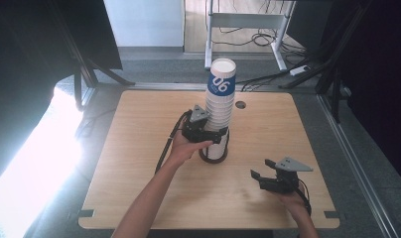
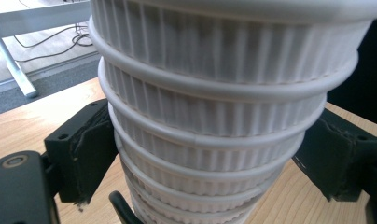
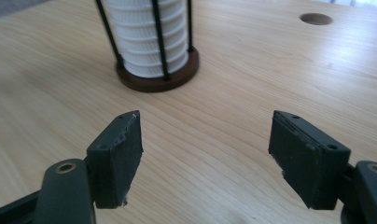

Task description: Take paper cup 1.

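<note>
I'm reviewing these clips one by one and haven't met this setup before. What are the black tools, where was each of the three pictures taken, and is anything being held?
No robot here: a person holds black two-jaw tongs in each hand at a wooden table. The high view looks down from above the person's side. The other two pictures come from cameras riding on the tongs, looking along their jaws.

On the table stands a tall stack of white ribbed cups in a wire holder with a dark round base; the top cup has a blue label.

The left tongs have their jaws on either side of the stack and appear to grip it. The right tongs hold nothing; their jaws stand apart above bare wood.
</note>
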